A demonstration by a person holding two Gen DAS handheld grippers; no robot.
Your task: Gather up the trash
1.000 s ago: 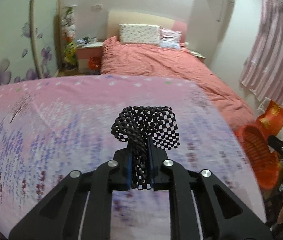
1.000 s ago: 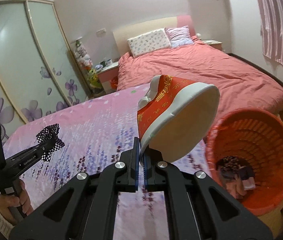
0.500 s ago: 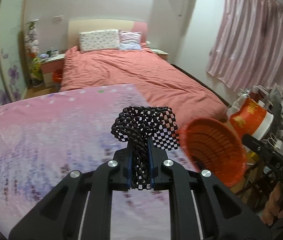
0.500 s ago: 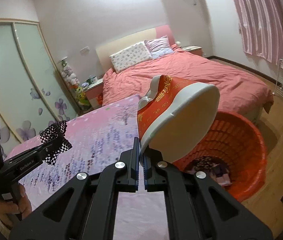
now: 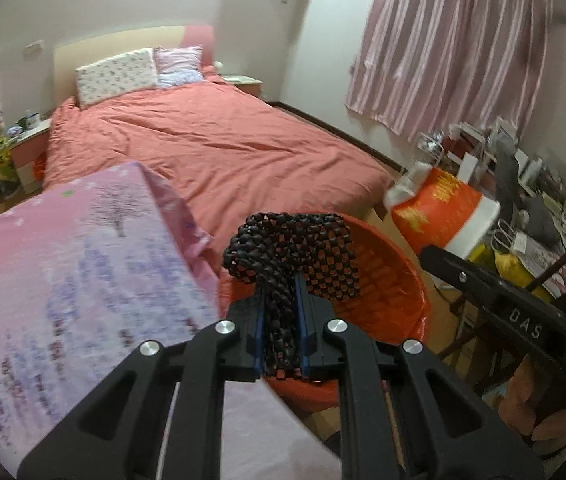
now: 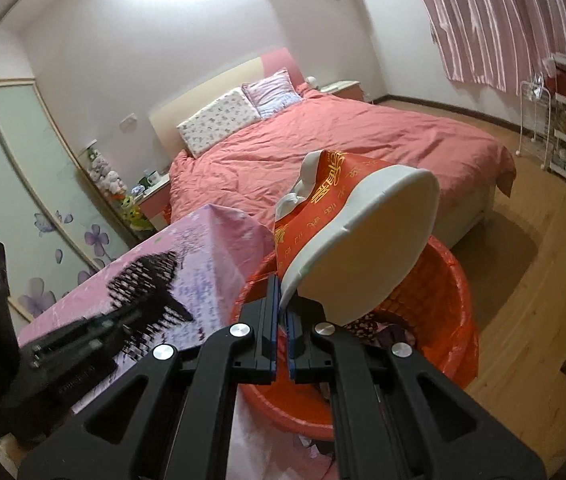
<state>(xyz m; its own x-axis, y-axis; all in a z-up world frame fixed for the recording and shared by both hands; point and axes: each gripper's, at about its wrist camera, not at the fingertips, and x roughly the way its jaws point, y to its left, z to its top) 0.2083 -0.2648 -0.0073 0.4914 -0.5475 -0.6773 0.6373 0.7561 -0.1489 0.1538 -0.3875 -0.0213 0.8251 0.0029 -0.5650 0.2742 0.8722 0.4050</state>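
Left gripper [image 5: 279,332]: clamped on black mesh scrap [image 5: 295,252], over basket rim.
Right gripper [image 6: 281,340]: pinching red paper cup [image 6: 347,236] above basket.
Orange basket [image 6: 455,304]: at 5 o'clock, scraps inside.
Nearby: pink bedspread [image 5: 63,264] at 9 o'clock, bed [image 5: 219,144] at 12.

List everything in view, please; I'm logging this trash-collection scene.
Mesh scrap: one, black, clamped in left gripper over the basket.
Paper cup: one, red and white, pinched by right gripper above the basket.
Basket: one, orange-red, on the floor, some trash inside.
Floral cover: one, pink, beside the basket.
Bed: one, salmon, behind.
Pillows: two, at the headboard.
Curtain: one, pink striped, right wall.
Left hand-held gripper: black.
Right hand-held gripper: black.
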